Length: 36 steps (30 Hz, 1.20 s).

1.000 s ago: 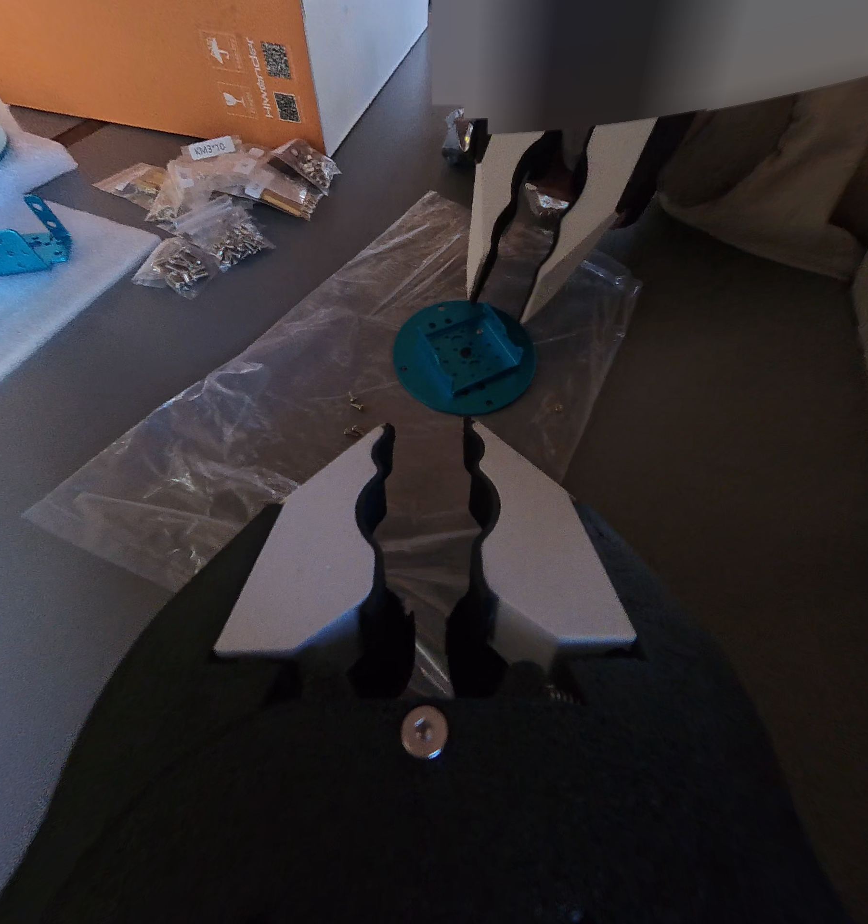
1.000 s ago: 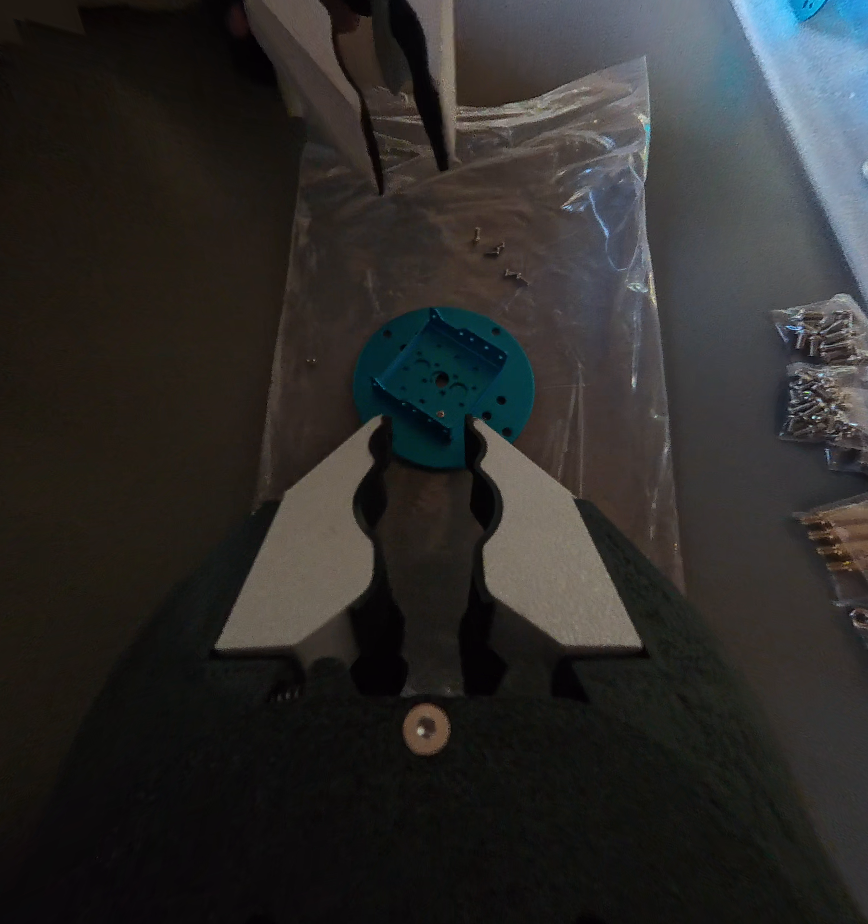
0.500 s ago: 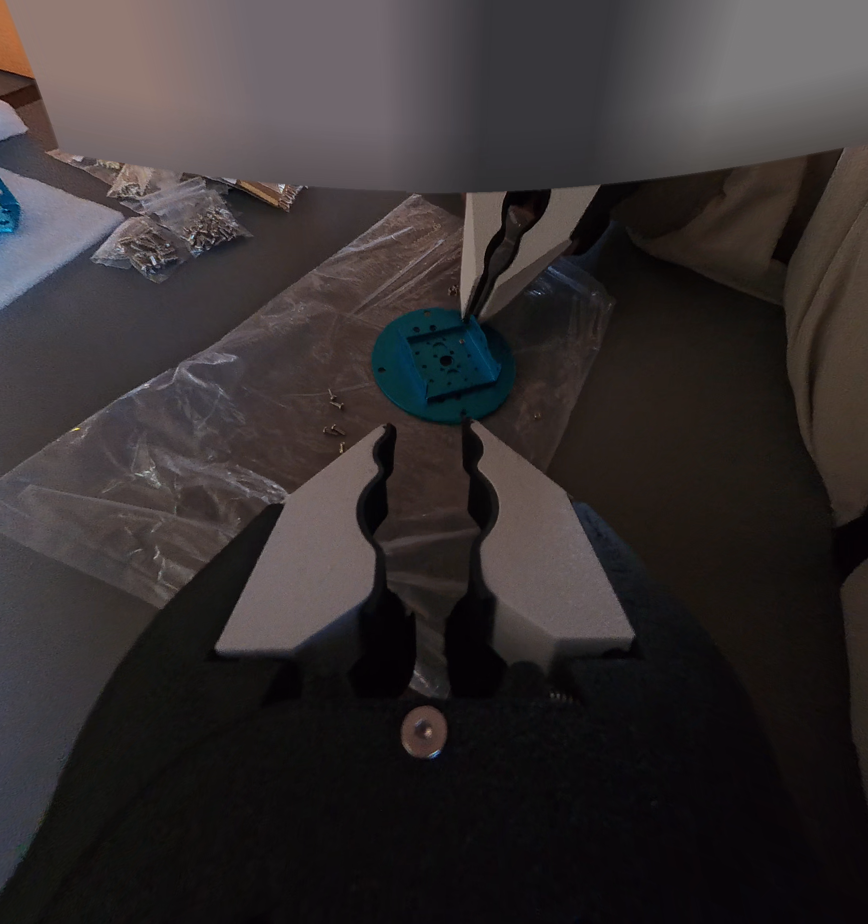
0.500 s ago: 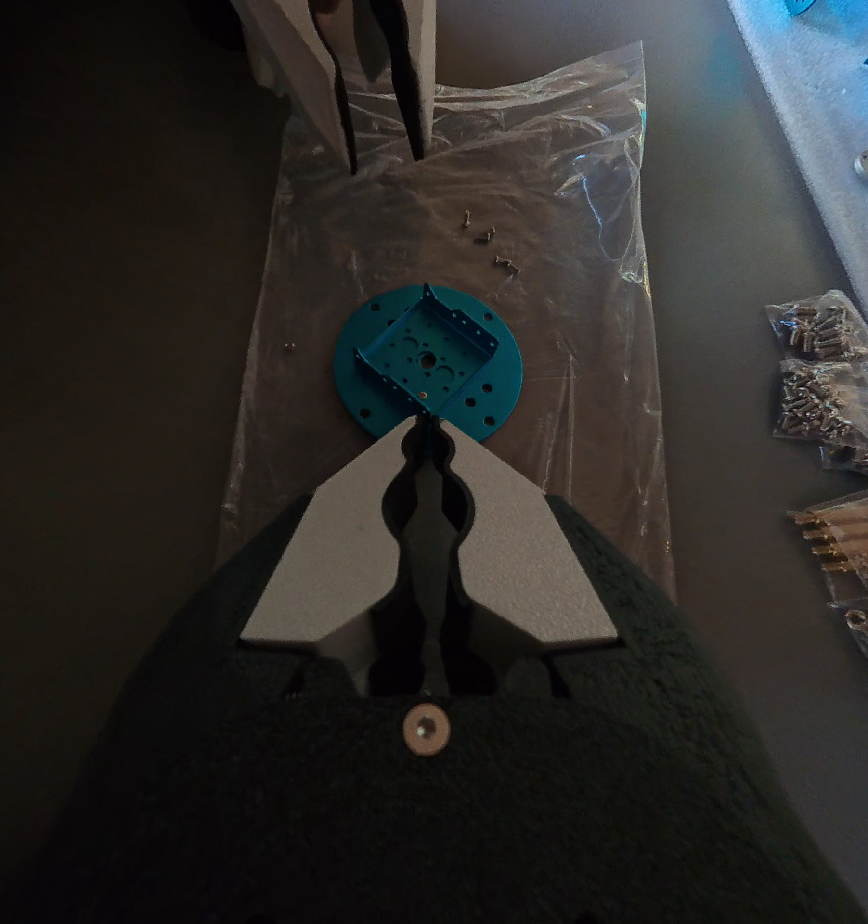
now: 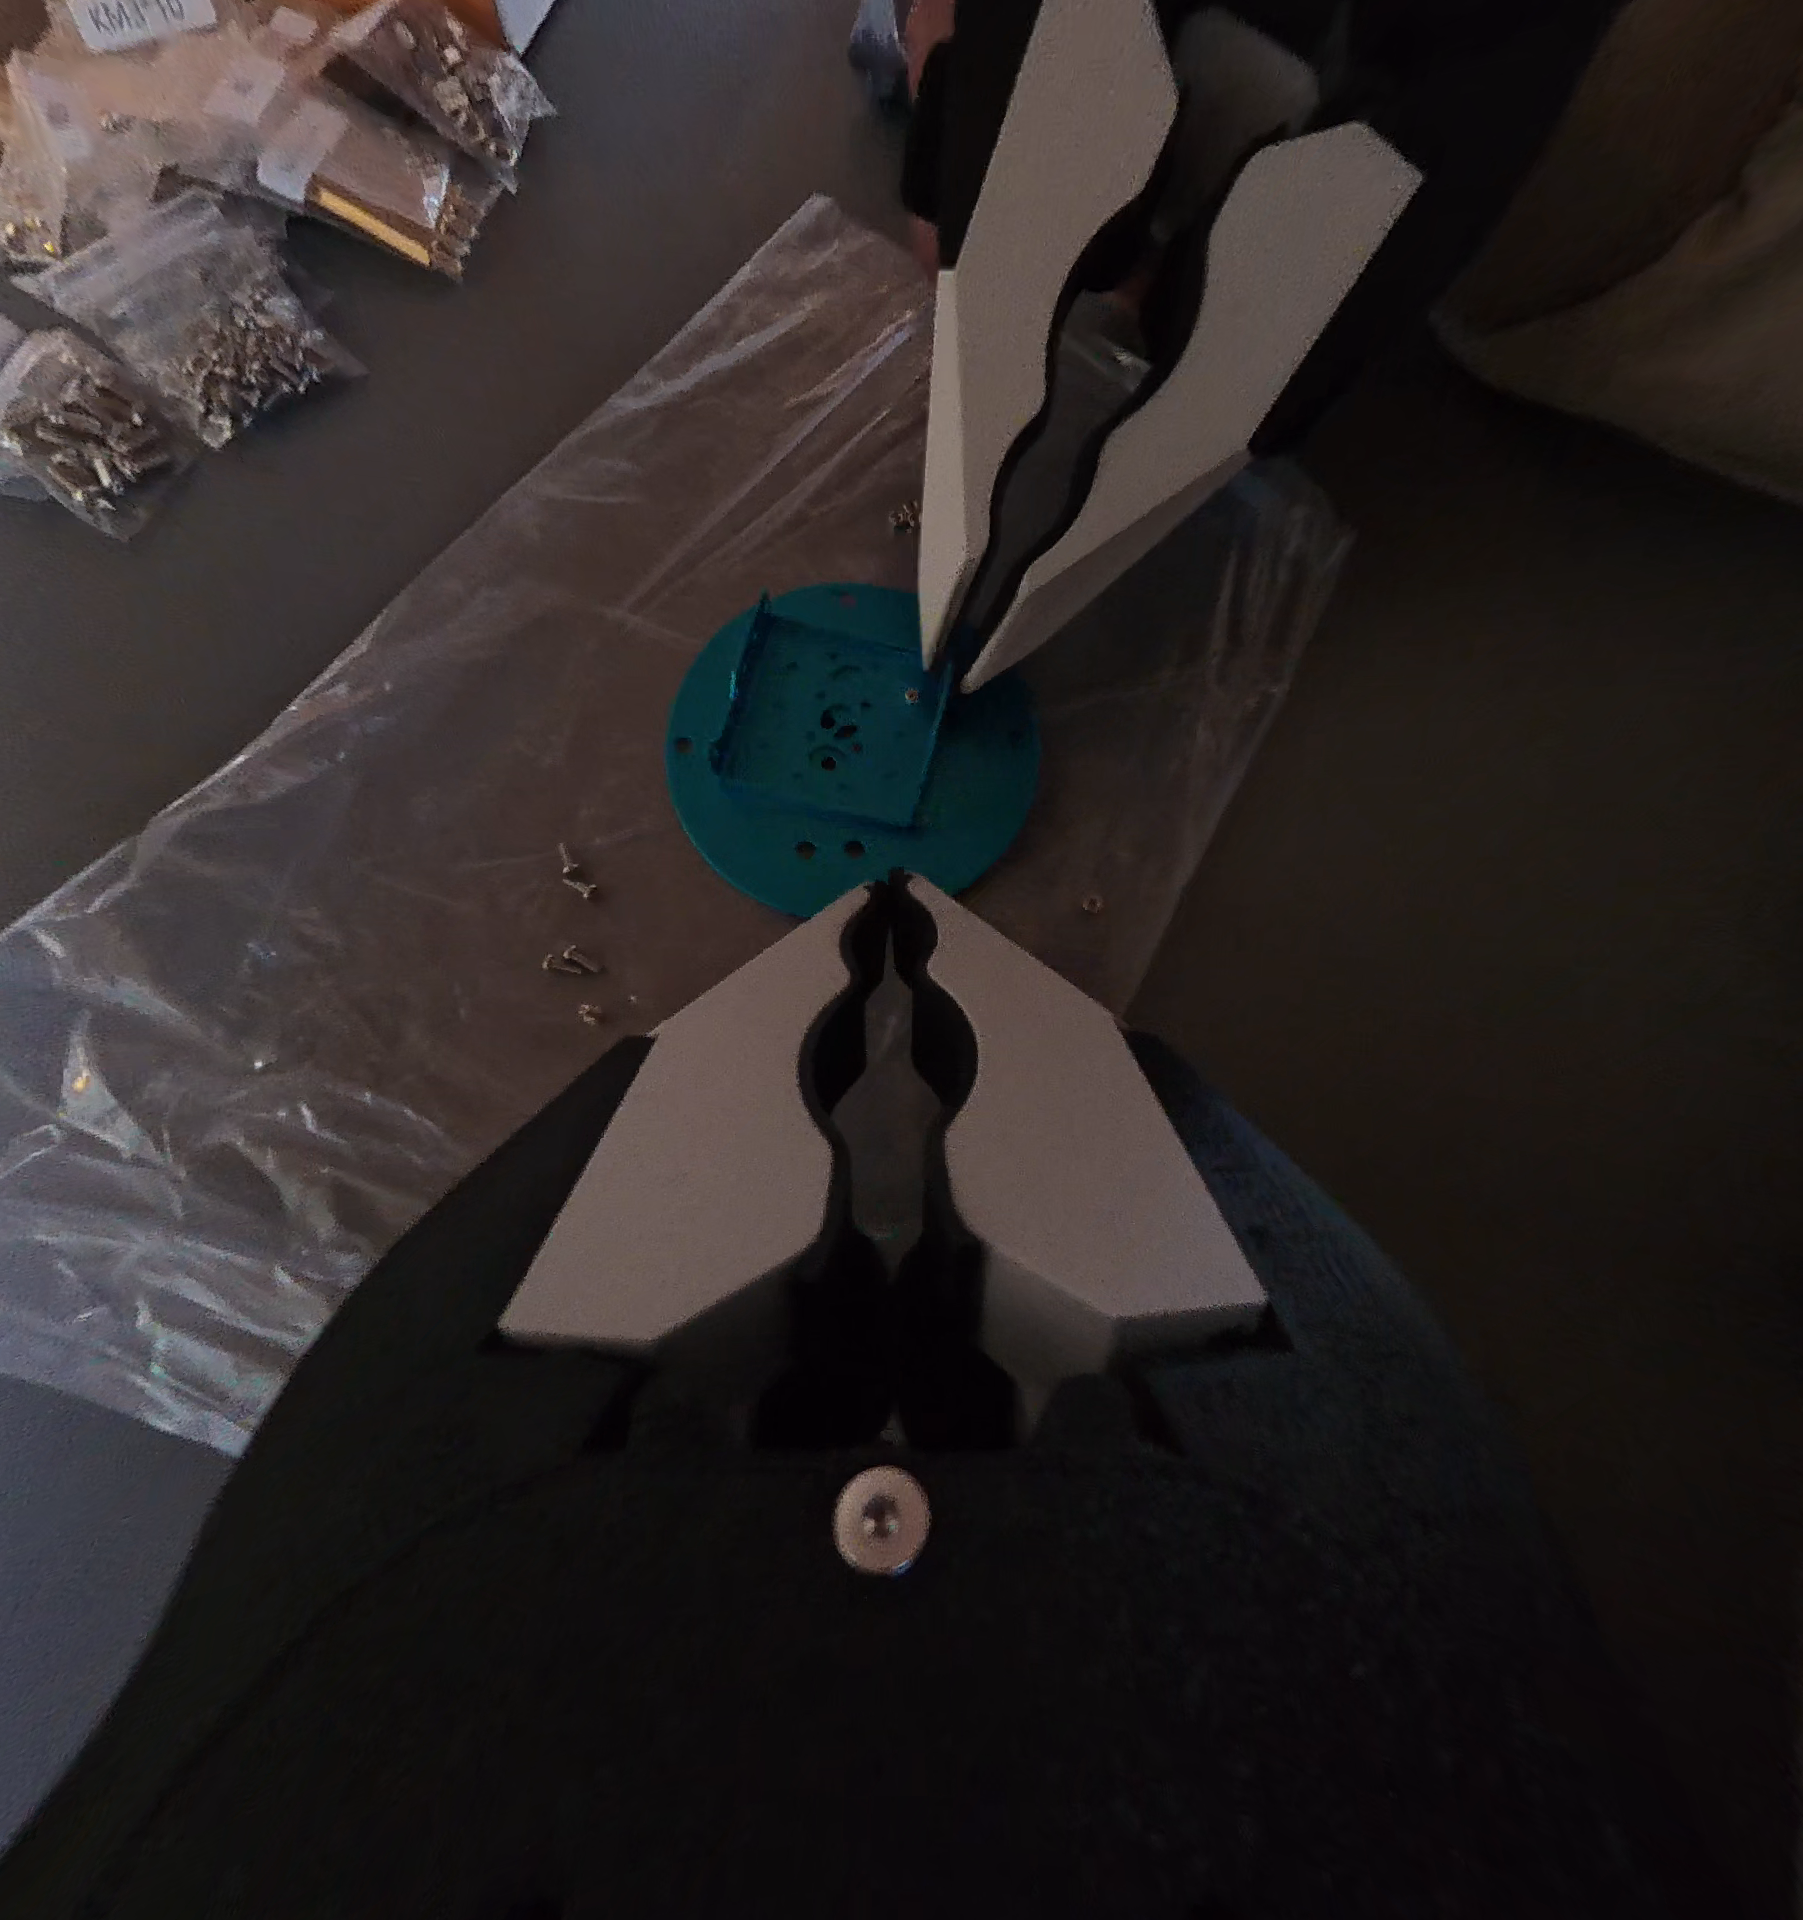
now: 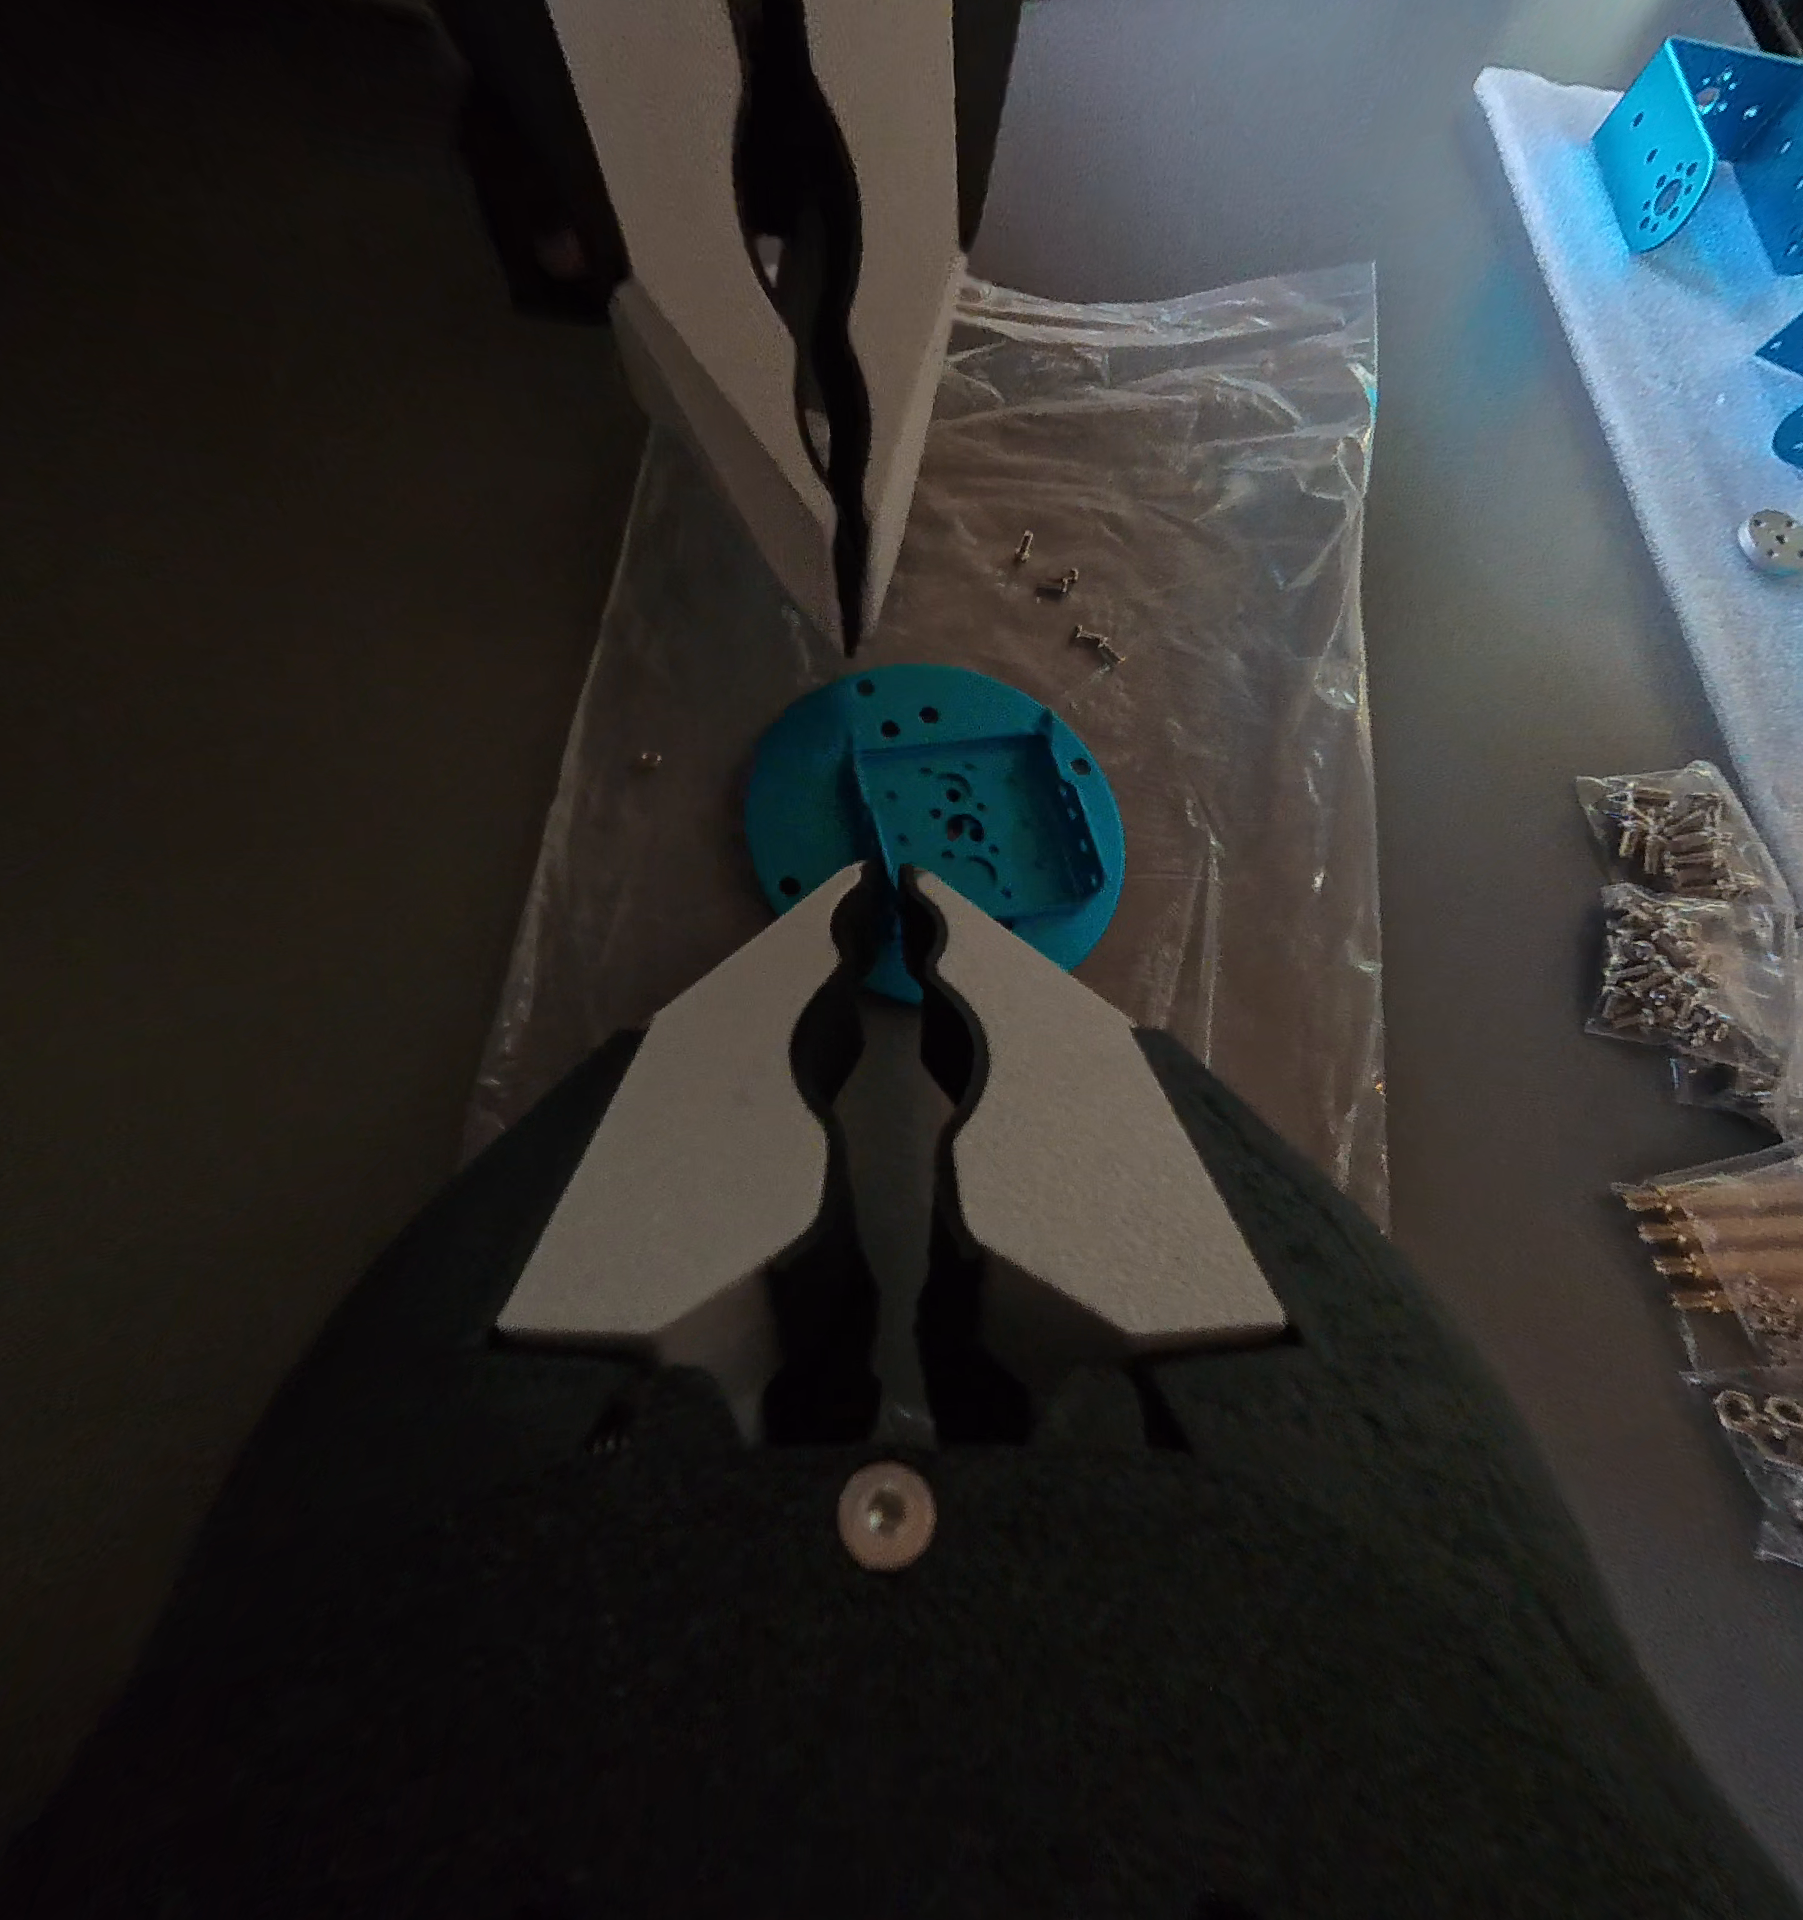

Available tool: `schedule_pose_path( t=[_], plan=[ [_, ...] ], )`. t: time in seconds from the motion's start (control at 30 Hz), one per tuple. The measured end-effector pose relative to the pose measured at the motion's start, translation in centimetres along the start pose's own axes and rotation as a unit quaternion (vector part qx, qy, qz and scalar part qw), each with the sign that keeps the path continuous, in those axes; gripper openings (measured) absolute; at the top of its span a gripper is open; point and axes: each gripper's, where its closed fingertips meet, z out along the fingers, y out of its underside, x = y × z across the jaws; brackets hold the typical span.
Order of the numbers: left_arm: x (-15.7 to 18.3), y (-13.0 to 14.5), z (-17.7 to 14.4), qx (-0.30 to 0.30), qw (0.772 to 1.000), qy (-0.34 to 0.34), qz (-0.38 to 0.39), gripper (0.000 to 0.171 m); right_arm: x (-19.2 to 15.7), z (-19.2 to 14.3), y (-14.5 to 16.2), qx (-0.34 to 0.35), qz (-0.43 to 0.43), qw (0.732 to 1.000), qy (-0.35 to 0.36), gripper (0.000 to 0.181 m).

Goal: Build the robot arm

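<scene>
**Now both tongs are meeting over the teal disc**

I am holding the left gripper (image 5: 895,883) with its white fingers pressed together, tips nearly touching, and they are hovering just at the near rim of the round teal perforated metal disc (image 5: 772,847). I cannot tell whether they are touching that rim. Nothing is showing between them.

Across from it, the right gripper (image 6: 884,878) is reaching in from the opposite side. Its fingers are drawn close with a narrow slit left, and its tips are straddling the upright wall at one corner of the teal square U-shaped metal bracket (image 6: 980,821) sitting on the disc. I am reading that as a pinch on the bracket wall.

Disc and bracket are lying on a crinkled clear plastic bag (image 5: 305,935) spread flat on the dark grey table (image 5: 1499,831), directly between the two grippers. A few small loose screws (image 5: 575,961) are lying on the bag just left of my left tips. Further off on that same side, clear packets of silver screws (image 5: 76,447) are piled on the table. Well to the right of my right tongs, bright blue metal brackets (image 6: 1686,156) are resting on a white foam sheet (image 6: 1655,416).
</scene>
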Motion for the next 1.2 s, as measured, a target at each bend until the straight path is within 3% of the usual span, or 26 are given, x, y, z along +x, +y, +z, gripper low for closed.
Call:
schedule_pose_path(
  t=[0.23, 0.83, 1.2],
  plan=[
    [-0.9, -0.4, 0.8, -0.004, 0.999, -0.046, 0.015, 0.0, -0.2, 0.1, -0.1, 0.001, -0.015, 1.0, 0.003, 0.0],
    [-0.6, 0.3, 1.4, -0.001, 1.0, -0.005, -0.017, 0.0, -1.6, -0.3, 0.0, 0.009, -0.006, 0.998, -0.065, 0.0],
    [-0.6, 0.3, 1.4, 0.001, 1.0, -0.003, -0.021, 0.0, -1.5, -0.2, 0.0, 0.007, -0.019, 0.999, -0.046, 0.0]
  ],
)
